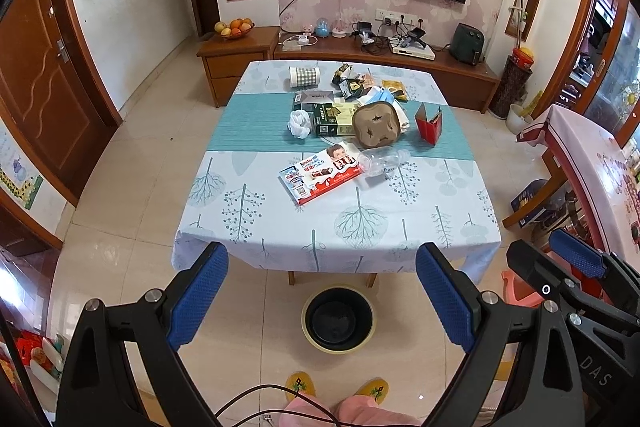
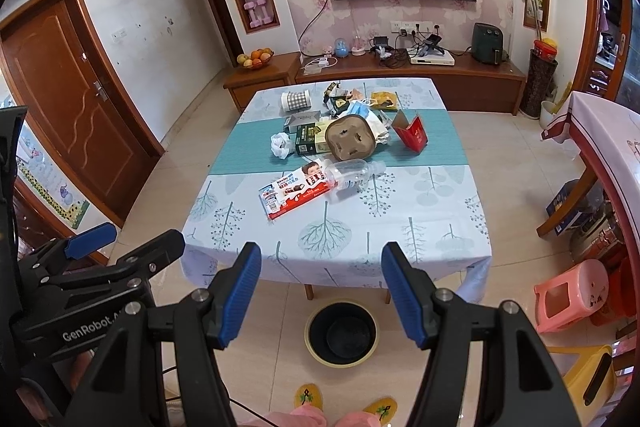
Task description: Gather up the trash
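Note:
Trash lies on the table (image 1: 360, 227): a Kinder chocolate box (image 1: 322, 173) (image 2: 296, 189), a clear plastic bottle (image 1: 382, 161) (image 2: 356, 175) lying on its side, a brown cardboard cup carrier (image 1: 376, 125) (image 2: 352, 139), a red carton (image 1: 430, 125) (image 2: 412, 133), a crumpled white tissue (image 1: 299, 123) (image 2: 280, 145), a green box (image 1: 330, 121) and wrappers behind. A black bin (image 1: 338, 319) (image 2: 342, 333) stands on the floor before the table. My left gripper (image 1: 322, 291) and right gripper (image 2: 322, 291) are both open and empty, held above the bin, short of the table's near edge.
A checked cup (image 1: 305, 75) lies at the table's far side. A pink stool (image 2: 572, 293) and yellow stool (image 2: 584, 379) stand at right by a second table (image 2: 604, 143). A TV cabinet (image 1: 360, 55) lines the far wall. My slippered feet (image 1: 336, 387) are below.

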The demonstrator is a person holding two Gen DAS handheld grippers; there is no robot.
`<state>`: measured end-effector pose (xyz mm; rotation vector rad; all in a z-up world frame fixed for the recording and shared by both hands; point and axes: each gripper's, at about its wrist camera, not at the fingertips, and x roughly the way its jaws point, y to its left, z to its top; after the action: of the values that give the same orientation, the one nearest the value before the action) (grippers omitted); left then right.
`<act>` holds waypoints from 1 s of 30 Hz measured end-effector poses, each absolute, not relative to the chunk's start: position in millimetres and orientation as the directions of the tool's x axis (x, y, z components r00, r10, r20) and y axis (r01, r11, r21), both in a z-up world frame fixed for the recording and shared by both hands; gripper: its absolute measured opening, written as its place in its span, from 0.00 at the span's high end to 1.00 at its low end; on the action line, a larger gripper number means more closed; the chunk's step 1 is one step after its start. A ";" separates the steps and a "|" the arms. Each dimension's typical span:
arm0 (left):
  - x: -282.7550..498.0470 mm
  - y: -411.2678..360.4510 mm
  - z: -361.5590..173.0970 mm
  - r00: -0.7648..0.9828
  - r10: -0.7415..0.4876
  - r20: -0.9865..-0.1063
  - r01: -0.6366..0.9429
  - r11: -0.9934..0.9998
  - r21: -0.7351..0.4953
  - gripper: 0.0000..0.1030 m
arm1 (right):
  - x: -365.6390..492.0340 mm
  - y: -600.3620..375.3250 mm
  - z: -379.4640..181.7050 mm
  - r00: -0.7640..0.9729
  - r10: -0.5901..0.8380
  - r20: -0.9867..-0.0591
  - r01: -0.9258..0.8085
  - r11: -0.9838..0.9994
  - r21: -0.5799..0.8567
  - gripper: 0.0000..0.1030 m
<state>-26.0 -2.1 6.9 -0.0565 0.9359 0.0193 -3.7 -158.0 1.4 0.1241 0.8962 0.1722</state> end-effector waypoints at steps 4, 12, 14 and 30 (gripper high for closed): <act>-26.4 -1.9 7.2 0.593 -0.008 -0.805 -0.041 0.998 -0.041 0.09 | -4.5 -160.0 1.2 0.616 0.206 -0.760 -0.094 0.978 0.188 0.39; -29.4 -10.5 15.1 0.602 -0.009 -0.799 -0.029 0.999 -0.034 0.09 | -10.9 -165.5 0.5 0.623 0.220 -0.751 -0.107 0.975 0.197 0.39; -30.4 -11.7 17.3 0.603 -0.006 -0.798 -0.032 0.999 -0.032 0.09 | -11.5 -167.6 0.8 0.625 0.225 -0.748 -0.112 0.973 0.200 0.39; -36.2 -35.0 16.0 0.613 0.012 -0.790 -0.126 0.989 -0.083 0.09 | -7.7 -201.0 -1.1 0.620 0.259 -0.740 -0.176 0.966 0.191 0.39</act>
<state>-36.2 -35.0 16.0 -0.1346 0.9076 0.0795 -7.7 -201.0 -1.1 0.1030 0.8665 0.2504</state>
